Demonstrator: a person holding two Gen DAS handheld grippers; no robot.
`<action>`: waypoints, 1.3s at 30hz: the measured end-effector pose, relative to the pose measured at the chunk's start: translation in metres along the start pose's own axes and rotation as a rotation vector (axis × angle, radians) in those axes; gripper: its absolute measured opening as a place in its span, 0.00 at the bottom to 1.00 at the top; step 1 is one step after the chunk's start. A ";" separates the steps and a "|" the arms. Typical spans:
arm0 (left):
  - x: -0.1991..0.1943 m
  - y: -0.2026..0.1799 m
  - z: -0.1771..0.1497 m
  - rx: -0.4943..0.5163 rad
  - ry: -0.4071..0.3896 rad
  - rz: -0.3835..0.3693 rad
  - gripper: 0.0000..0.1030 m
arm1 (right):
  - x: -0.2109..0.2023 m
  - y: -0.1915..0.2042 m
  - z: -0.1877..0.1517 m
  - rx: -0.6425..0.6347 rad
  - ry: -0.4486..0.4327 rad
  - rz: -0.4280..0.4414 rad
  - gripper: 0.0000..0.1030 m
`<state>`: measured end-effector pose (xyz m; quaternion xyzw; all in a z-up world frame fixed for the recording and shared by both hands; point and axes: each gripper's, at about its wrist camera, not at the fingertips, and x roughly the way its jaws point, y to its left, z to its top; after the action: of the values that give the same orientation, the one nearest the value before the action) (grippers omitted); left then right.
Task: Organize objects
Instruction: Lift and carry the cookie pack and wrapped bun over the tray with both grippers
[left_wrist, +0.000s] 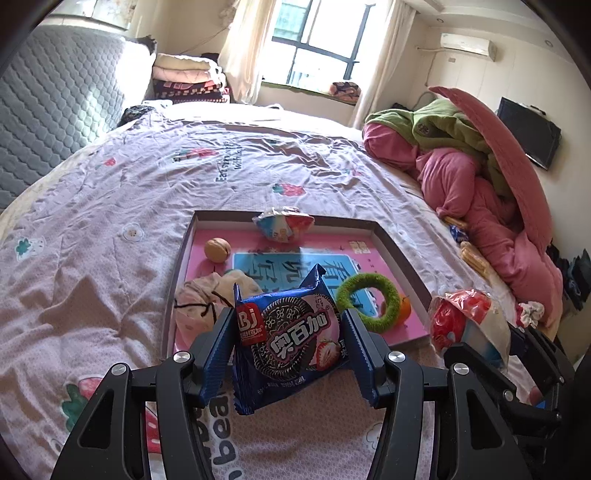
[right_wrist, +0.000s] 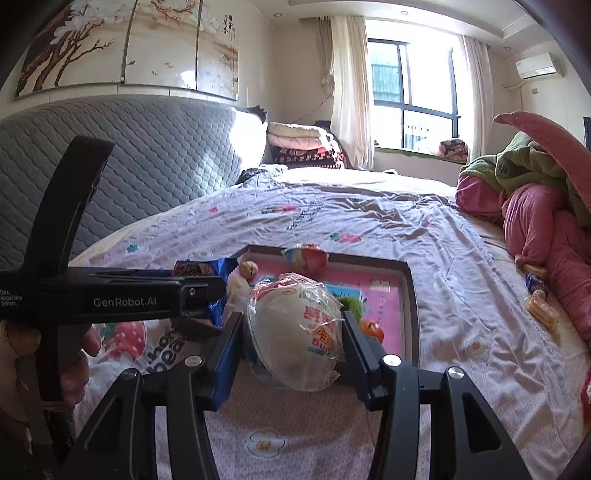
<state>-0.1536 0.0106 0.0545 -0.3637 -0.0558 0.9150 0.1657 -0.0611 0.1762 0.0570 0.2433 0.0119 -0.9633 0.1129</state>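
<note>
My left gripper (left_wrist: 290, 350) is shut on a blue cookie packet (left_wrist: 291, 343) and holds it above the near edge of a shallow pink-lined box (left_wrist: 391, 236). My right gripper (right_wrist: 293, 345) is shut on a white egg-shaped toy in clear wrap (right_wrist: 299, 332), also near the box (right_wrist: 412, 295); it shows at the right of the left wrist view (left_wrist: 465, 328). In the box lie a second wrapped egg (left_wrist: 282, 223), a walnut (left_wrist: 218, 250), a green fuzzy ring (left_wrist: 369, 299), an orange fruit (left_wrist: 404, 308) and a cloth pouch (left_wrist: 207, 299).
The box sits on a bed with a pale floral sheet (left_wrist: 110, 206). A heap of pink and green blankets (left_wrist: 480, 177) lies at the right, with small snack packs (right_wrist: 541, 308) beside it. A grey padded headboard (right_wrist: 129, 166) stands at the left.
</note>
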 end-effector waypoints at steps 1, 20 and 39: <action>0.000 0.000 0.002 -0.002 -0.001 -0.001 0.58 | 0.001 -0.001 0.002 0.001 -0.004 0.000 0.50; 0.012 0.013 0.044 -0.029 -0.041 0.020 0.58 | 0.034 -0.021 0.037 0.034 -0.039 -0.001 0.50; 0.057 0.043 0.040 -0.085 0.025 0.046 0.58 | 0.089 -0.014 0.051 0.003 0.011 0.011 0.50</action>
<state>-0.2315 -0.0095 0.0373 -0.3830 -0.0843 0.9107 0.1296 -0.1646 0.1674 0.0598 0.2489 0.0098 -0.9613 0.1180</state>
